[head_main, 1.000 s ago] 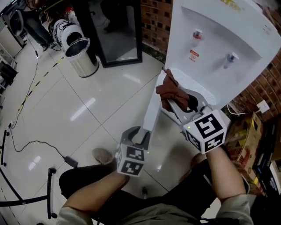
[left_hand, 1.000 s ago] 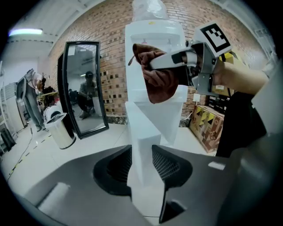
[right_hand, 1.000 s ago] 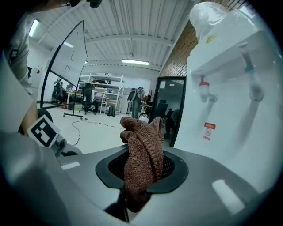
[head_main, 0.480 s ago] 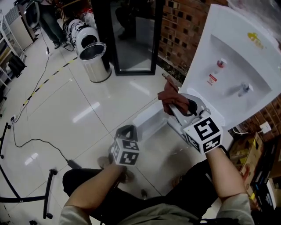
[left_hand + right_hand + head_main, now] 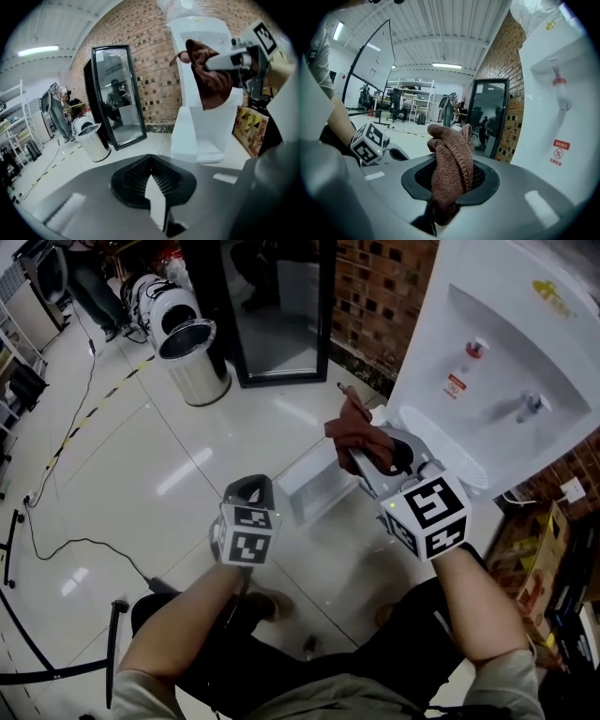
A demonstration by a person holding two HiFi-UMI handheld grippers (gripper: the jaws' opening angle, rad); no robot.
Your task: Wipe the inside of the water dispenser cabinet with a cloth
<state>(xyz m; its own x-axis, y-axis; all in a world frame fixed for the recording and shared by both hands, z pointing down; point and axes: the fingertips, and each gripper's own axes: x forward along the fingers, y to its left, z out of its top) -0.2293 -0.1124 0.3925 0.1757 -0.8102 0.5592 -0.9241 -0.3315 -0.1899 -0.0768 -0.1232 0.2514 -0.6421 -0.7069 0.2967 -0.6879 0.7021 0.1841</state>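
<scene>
The white water dispenser (image 5: 506,343) stands against the brick wall. Its lower cabinet (image 5: 213,136) is open, and the white door (image 5: 314,479) is swung out over the floor. My right gripper (image 5: 364,454) is shut on a brown knitted cloth (image 5: 354,432), held in the air in front of the dispenser and above the cabinet. In the right gripper view the cloth (image 5: 451,159) bunches up between the jaws. My left gripper (image 5: 251,487) is shut with nothing in it, left of the door and apart from it. Its jaws point towards the open cabinet.
A steel bin (image 5: 194,362) and a black-framed standing mirror (image 5: 281,306) are at the far side of the tiled floor. A cable (image 5: 84,545) runs over the floor at the left. Cardboard boxes (image 5: 553,549) are stacked to the right of the dispenser. A person (image 5: 89,277) stands far left.
My left gripper has drawn back to the left, away from the door's edge, and its jaws have closed. The door now stands further open. The right gripper still holds the cloth.
</scene>
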